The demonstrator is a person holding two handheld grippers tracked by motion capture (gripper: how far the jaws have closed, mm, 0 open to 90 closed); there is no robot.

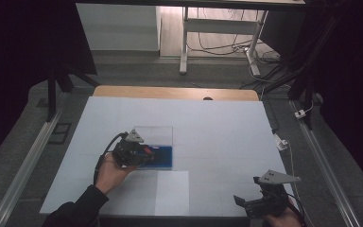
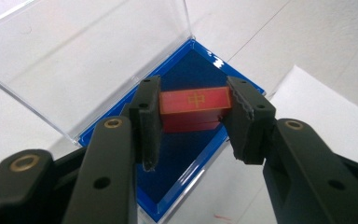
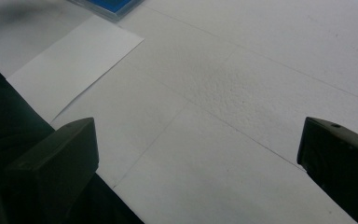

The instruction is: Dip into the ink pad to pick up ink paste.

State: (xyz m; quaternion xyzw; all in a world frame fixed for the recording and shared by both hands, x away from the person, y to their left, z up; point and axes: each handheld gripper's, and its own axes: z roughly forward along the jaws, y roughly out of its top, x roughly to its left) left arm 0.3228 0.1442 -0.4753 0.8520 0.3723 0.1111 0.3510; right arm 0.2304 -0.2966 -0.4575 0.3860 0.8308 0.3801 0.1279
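Landmark: blue tray (image 2: 186,154) of the open case, sitting on the white surface (image 1: 217,127).

Left gripper (image 2: 192,123): over the tray, jaws closed onto the two short ends of a red block (image 2: 194,108). Both pads touch the block. Block carries a gold mark on its top face and sits toward the tray's far corner; from the left gripper view it is not clear whether it rests on the blue lining or is lifted just off it. In the high view the left gripper (image 1: 131,152) covers the tray's left part, held by the person's left hand (image 1: 109,172), cable trailing off behind it.

Clear lid (image 2: 74,60): hinged along the tray's far edge, tilted open away from the person.

White paper sheet (image 1: 163,191): lies flat on the surface just on the near side of the tray, close to its front edge.

Right gripper (image 1: 264,201): well apart from the tray, down at the near right of the surface. Jaws wide apart, nothing between them; right gripper view shows bare surface (image 3: 242,116) between them, with a corner of the tray (image 3: 109,7) far off at the top edge and the paper sheet (image 3: 70,60) below it.
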